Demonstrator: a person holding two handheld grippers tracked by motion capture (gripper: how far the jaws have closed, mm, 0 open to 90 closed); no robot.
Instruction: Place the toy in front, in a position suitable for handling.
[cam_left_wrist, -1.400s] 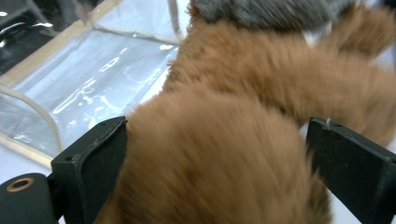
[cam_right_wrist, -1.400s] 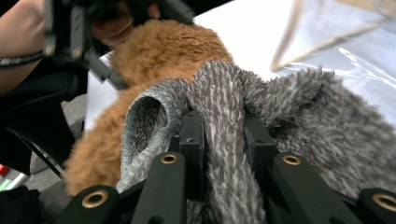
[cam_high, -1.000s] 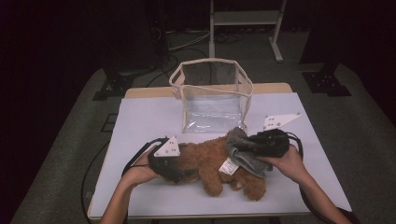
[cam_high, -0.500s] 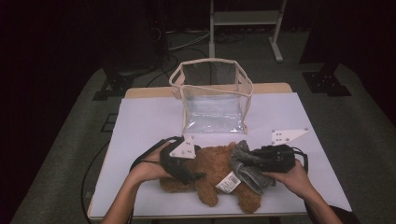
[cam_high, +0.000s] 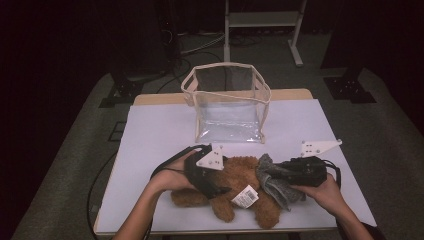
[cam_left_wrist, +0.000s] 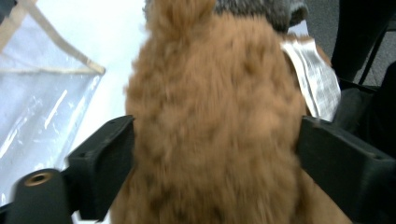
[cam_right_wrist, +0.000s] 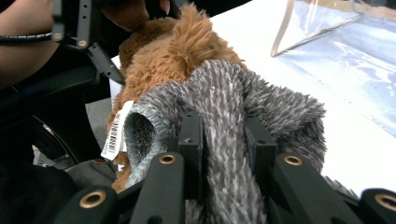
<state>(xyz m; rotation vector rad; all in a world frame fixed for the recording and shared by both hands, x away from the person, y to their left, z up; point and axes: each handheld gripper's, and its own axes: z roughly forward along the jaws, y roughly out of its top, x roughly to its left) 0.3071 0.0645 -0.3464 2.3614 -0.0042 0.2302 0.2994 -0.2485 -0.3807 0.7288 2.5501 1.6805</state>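
Dark room, white table (cam_high: 150, 140). Brown plush toy (cam_high: 235, 180) lying before the clear bag (cam_high: 227, 107) (not inside yet). Left gripper (cam_high: 212, 187) just widening around its body; right gripper (cam_high: 272, 172) pinching grey fabric (cam_high: 275, 187).

Left claw (cam_left_wrist: 212, 154) jaws, just widened, flank brown plush toy (cam_left_wrist: 210, 107).

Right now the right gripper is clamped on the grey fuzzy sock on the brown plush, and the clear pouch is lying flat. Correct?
Not quite. The right gripper is clamped on the grey fuzzy sock on the brown plush, but the clear pouch stands upright with its top open, as the high view shows.
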